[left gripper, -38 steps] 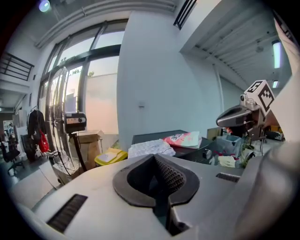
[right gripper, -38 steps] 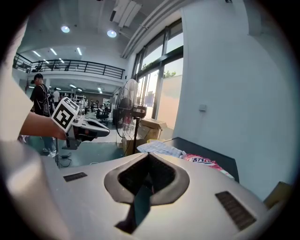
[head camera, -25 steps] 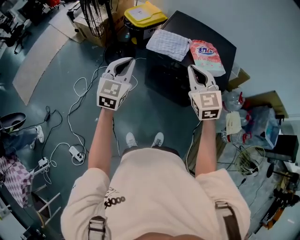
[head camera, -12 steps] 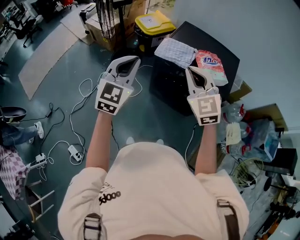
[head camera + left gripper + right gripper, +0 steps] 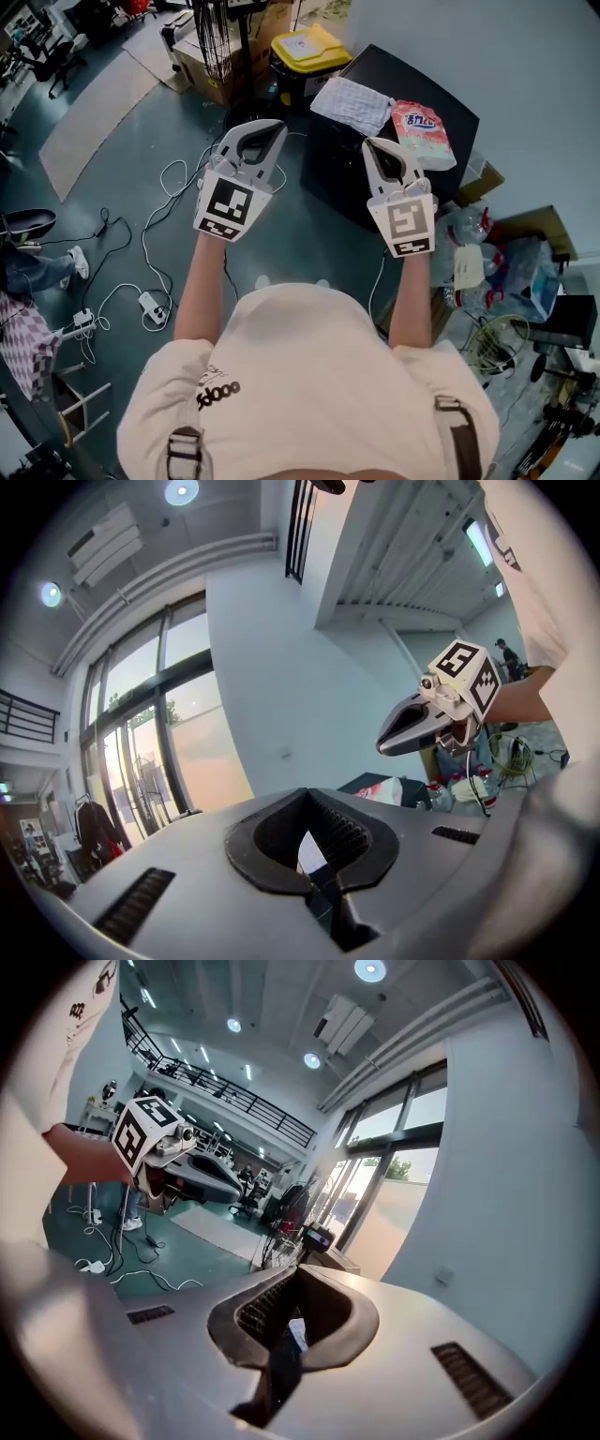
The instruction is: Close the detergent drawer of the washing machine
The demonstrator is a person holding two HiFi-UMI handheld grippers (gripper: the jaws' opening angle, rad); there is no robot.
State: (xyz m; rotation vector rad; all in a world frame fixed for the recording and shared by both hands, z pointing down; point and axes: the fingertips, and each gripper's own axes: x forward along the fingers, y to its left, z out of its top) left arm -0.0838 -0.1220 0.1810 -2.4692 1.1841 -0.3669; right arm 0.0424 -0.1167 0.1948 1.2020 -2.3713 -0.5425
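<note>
We see left hand-held gripper (image 5: 255, 127) and right hand-held gripper (image 5: 381, 146): matte grey shells, ribbed black pads pressed together, pinching nothing. The boxy black machine (image 5: 339, 178) sits just ahead of the right one (drawer not discernible), with checked cloth (image 5: 352, 103) and pink pouch (image 5: 424, 134) on top.

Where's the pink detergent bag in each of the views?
Head view: pink detergent bag at upper right, on the black unit, beside the cloth.
Left gripper view: right of centre, low.
Right gripper view: not in it.
Shared landmark: the black unit under it.
</note>
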